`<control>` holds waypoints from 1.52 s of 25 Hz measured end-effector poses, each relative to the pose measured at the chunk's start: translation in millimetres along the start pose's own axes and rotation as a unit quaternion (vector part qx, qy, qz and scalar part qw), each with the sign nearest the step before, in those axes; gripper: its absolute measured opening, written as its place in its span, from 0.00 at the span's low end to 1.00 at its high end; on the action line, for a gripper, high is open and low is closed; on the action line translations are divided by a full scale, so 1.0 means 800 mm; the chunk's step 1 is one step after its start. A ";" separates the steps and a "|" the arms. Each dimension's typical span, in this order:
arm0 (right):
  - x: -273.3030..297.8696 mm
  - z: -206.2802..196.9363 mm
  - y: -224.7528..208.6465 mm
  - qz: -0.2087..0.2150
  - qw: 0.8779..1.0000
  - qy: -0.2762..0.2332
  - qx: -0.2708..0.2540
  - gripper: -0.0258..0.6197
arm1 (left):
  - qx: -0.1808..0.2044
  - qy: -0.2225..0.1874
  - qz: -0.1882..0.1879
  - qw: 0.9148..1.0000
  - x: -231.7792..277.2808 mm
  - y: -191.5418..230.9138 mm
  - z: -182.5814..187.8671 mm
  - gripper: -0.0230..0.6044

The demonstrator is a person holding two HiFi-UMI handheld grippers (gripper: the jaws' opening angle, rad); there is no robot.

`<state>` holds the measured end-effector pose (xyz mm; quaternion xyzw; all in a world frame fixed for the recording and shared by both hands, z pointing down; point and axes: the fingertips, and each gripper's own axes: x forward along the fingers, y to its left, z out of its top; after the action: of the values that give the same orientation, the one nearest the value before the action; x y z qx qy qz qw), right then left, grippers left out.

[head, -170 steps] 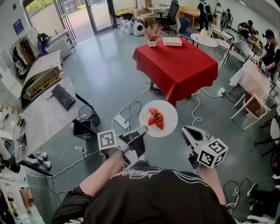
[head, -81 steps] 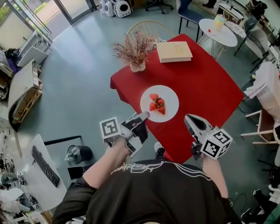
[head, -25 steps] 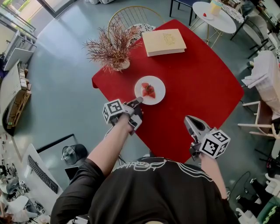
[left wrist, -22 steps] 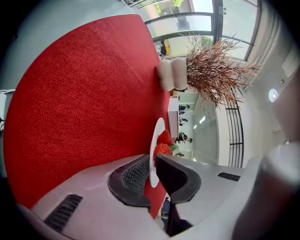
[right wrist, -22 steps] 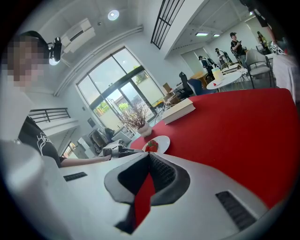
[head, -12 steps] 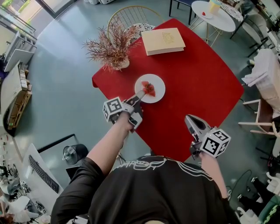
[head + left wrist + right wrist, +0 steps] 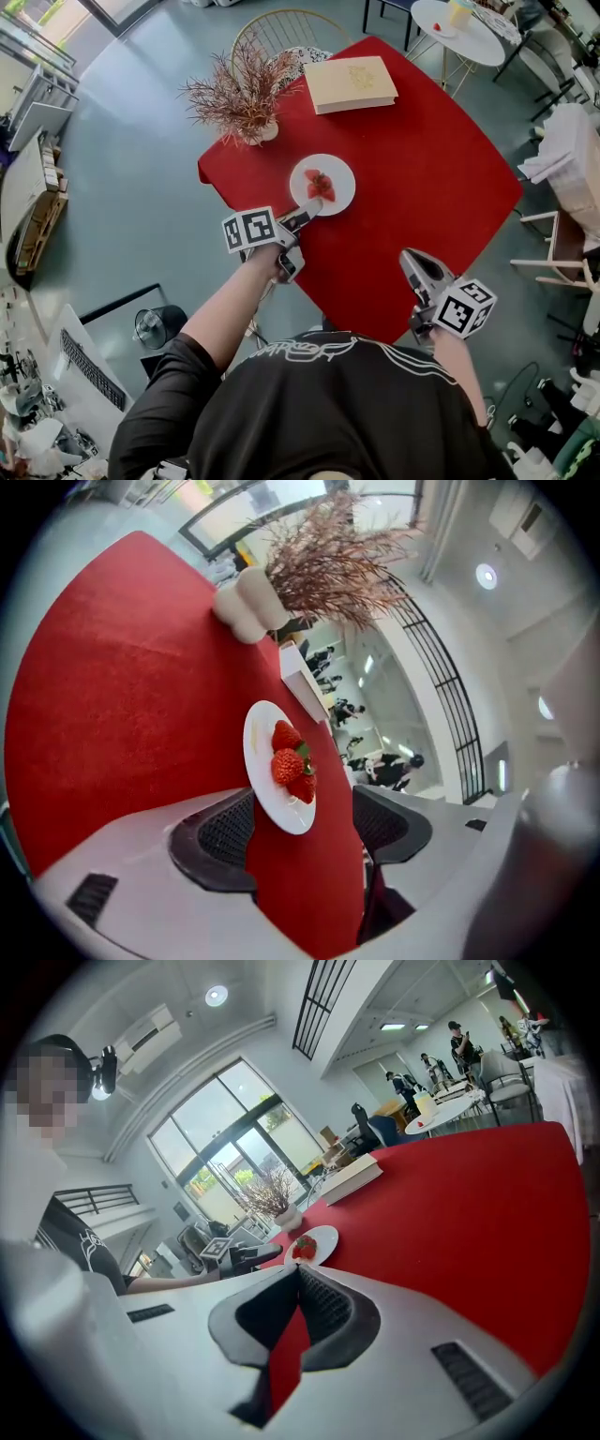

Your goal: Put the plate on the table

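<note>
A white plate [image 7: 337, 194] with strawberries [image 7: 319, 183] lies flat on the red table [image 7: 422, 169], near its left corner. My left gripper [image 7: 310, 212] is at the plate's near rim. In the left gripper view the plate [image 7: 259, 752] reaches in between the spread jaws of the left gripper [image 7: 300, 832]. The jaws are opening and the pads stand off the rim. My right gripper [image 7: 413, 259] hovers over the table's near edge, tips together and holding nothing. The right gripper view shows the plate [image 7: 324, 1237] far ahead of the right gripper [image 7: 298, 1274].
A pale vase with dried branches [image 7: 246, 94] stands at the table's left corner, just beyond the plate. A closed book [image 7: 352, 82] lies at the far side. A wire chair [image 7: 272, 37] and a small round white table [image 7: 459, 21] stand behind. People sit in the background.
The left gripper's jaws have spread and let go of the plate's rim. The plate now rests on the red cloth. The right gripper has hardly moved.
</note>
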<state>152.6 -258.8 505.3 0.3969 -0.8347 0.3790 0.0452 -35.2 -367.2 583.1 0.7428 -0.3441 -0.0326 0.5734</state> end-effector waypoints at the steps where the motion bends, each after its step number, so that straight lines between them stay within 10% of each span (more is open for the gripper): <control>1: 0.000 0.000 0.002 0.001 1.000 0.000 -0.002 0.05 | 0.025 0.011 0.004 1.000 0.000 -0.002 -0.002 0.55; 11: -0.004 0.004 0.007 0.004 1.000 -0.004 -0.008 0.05 | 0.265 0.119 0.115 0.950 0.001 0.014 -0.032 0.58; 21: -0.005 0.000 0.009 -0.001 1.000 0.006 -0.026 0.05 | 0.360 0.138 0.161 0.909 -0.009 0.021 -0.045 0.57; 25: -0.006 0.004 0.024 0.003 0.998 0.006 -0.062 0.05 | 0.378 0.122 0.147 0.906 -0.029 0.003 -0.044 0.54; 29: -0.007 0.012 0.053 0.027 0.996 -0.010 -0.083 0.05 | 0.366 0.091 0.108 0.920 -0.061 -0.032 -0.048 0.27; 34: -0.018 0.011 0.104 0.048 0.992 -0.021 -0.112 0.05 | 0.335 0.061 -0.009 0.940 -0.114 -0.105 -0.072 0.05; 38: -0.035 0.003 0.162 0.078 0.987 -0.032 -0.140 0.05 | 0.334 0.041 -0.096 0.937 -0.161 -0.172 -0.098 0.05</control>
<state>81.9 -191.3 415.8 0.3324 -0.9090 0.2476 0.0443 -33.4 -216.8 444.9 0.9215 -0.2385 0.0603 0.3004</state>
